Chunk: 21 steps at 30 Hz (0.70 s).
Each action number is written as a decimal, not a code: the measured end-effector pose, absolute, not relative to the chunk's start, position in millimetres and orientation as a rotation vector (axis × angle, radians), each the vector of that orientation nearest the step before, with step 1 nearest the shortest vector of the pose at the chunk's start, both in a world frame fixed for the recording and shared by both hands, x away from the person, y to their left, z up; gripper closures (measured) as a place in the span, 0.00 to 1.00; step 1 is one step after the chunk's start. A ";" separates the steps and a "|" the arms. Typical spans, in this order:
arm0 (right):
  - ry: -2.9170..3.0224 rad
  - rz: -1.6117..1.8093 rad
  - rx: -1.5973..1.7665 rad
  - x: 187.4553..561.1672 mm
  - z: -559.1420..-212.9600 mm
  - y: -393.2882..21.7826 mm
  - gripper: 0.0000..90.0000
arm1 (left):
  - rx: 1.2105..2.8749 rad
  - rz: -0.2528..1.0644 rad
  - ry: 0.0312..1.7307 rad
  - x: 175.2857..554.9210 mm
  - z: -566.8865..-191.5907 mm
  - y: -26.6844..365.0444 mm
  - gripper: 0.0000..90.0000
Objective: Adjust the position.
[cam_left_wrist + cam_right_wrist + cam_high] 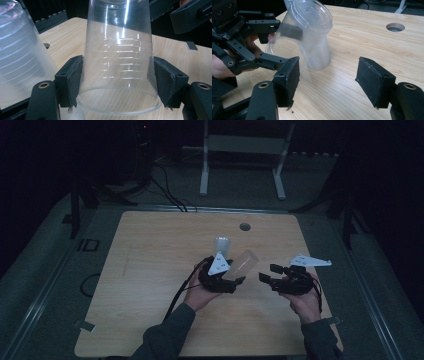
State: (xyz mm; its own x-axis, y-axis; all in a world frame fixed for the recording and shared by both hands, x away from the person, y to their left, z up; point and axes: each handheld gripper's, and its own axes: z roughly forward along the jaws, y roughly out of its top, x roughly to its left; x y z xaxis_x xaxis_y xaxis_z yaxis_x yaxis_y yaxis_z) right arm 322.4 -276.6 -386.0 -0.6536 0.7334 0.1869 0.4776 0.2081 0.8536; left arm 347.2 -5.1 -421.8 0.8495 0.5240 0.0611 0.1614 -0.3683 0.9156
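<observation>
Setting: light wooden table (150,270) in a dim room, seen from above; round hole (244,226) near the far edge; white frame legs (204,165) on the floor beyond.

Left gripper (231,281): held in the left hand (197,295) near the table's middle, closed on a clear plastic cup (242,264); grey three-cornered plate on top.

Grip, left gripper view: both black pads (72,77) pressed against opposite sides of the clear plastic cup (118,62), on the ribbed band just above the open rim; jaws spread about as wide as the cup.

Held cup: off the table, tilted, closed base pointing up and away from the hand, open mouth toward the gripper; in the right gripper view, clear plastic cup (299,32) leans with its base uppermost.

Second cup (222,245): upside down on the table just behind the held one; in the right gripper view, second cup (319,57) partly hidden behind the tilted cup; touching or not, cannot tell.

Right gripper (265,276): held in the right hand (306,302), just to the right of the held cup, apart from it, jaws pointing toward it.

Right jaws, right gripper view: wide apart, bare wood between the pads (372,80), nothing held.
</observation>
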 end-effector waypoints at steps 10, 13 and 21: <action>2.263 1.339 1.088 321.8 -381.2 -274.2 0.39 | 1.953 0.428 0.487 346.4 -421.0 -3.7 0.33; 2.272 1.314 1.070 321.5 -379.7 -273.3 0.39 | 1.963 0.431 0.479 346.0 -421.0 -3.5 0.33; 2.306 1.247 1.021 320.4 -377.5 -271.1 0.39 | 1.966 0.423 0.455 345.3 -419.2 -1.0 0.33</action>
